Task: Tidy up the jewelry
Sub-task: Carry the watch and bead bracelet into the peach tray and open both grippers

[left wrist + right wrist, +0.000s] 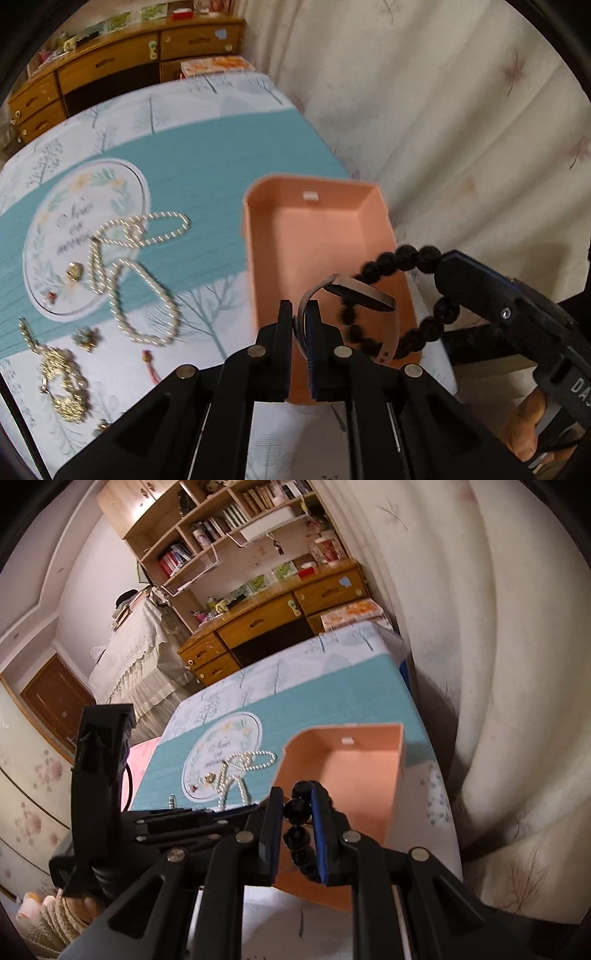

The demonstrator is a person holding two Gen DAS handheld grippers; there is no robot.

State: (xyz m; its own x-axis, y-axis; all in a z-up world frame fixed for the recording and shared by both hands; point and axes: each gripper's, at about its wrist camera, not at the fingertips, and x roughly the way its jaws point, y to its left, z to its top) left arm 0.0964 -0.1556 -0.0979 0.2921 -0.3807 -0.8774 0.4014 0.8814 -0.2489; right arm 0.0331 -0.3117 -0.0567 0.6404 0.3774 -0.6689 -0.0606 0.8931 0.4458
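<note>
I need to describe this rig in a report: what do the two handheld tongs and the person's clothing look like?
Both tongs are matte black plastic with angular linkage arms and round silver pivot pins. The left tongs and right tongs have flat fingers lined with ribbed blue pads. White lettering marks the right tool's body. A cream knitted sleeve shows at the left hand.

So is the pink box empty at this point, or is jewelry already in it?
Empty: the pink box's visible floor is bare in both views. The black bead bracelet and band are held above it.
</note>
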